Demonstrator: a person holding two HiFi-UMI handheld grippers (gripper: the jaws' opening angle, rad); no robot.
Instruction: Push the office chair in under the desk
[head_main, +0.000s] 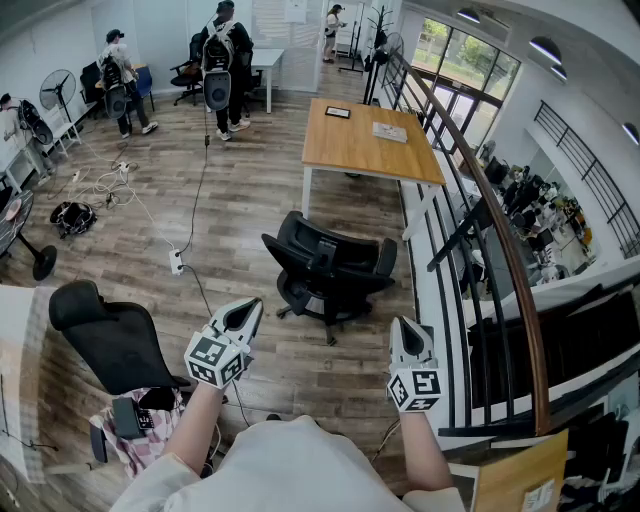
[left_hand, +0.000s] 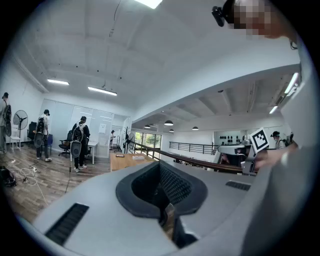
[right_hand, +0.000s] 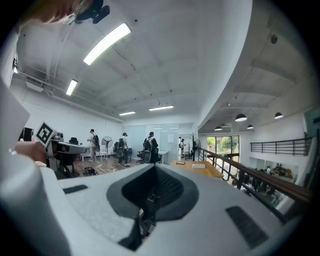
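Both grippers held shut and empty, short of the office chair

The left gripper (head_main: 247, 310) and the right gripper (head_main: 403, 328) are held level side by side, each with its jaws brought together and nothing between them. The black office chair (head_main: 330, 268) is seen on the wooden floor (head_main: 250, 190) ahead of the two grippers, roughly between their lines and touched by neither. It stands on the near side of the wooden desk (head_main: 365, 140), apart from it and not under the top. A second black chair (head_main: 108, 335) is seen to the left, beside the left gripper.
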